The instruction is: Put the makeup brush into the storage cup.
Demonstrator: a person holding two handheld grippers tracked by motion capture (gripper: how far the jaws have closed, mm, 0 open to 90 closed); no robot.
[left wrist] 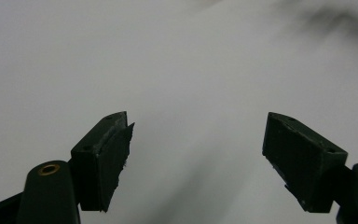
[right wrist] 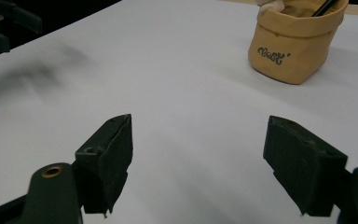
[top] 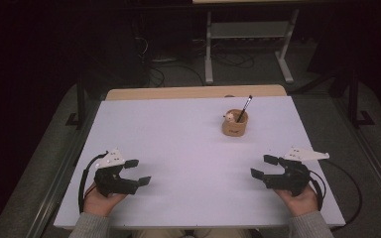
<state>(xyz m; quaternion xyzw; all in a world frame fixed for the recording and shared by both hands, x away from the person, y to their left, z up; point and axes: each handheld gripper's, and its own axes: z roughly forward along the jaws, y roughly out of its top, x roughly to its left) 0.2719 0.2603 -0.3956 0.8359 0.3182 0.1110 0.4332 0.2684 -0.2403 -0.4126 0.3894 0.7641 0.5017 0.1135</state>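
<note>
Nearest the high camera, two grey sleeves enter from the bottom edge, each hand holding a gripper low over the near part of the desk (top: 188, 139). Left gripper (top: 138, 171) sits close to the near left corner, jaws spread wide with nothing between them; the left gripper view confirms bare white surface in the gap. Right gripper (top: 261, 166) sits near the near right corner, jaws likewise wide apart and empty, its grey three-cornered plate pointing toward the right edge. Both grippers point inward toward the middle of the desk, with a wide stretch of unoccupied white surface between them. One item stands on the desk: a small tan pouch-style holder (top: 235, 124) with a rolled rim, placed right of centre toward the far edge, well apart from both grippers. A dark pen (top: 245, 108) leans out of it toward the far right, and a pale small object sits at its rim, too small to identify. In the right gripper view the holder (right wrist: 294, 42) appears ahead and to the right, upright, with dark lettering on its side that I cannot read. Desk surface is white and matte, with a wooden strip along the far edge. Beyond it the room is dark: grey floor, a white table frame and loose cables.
</note>
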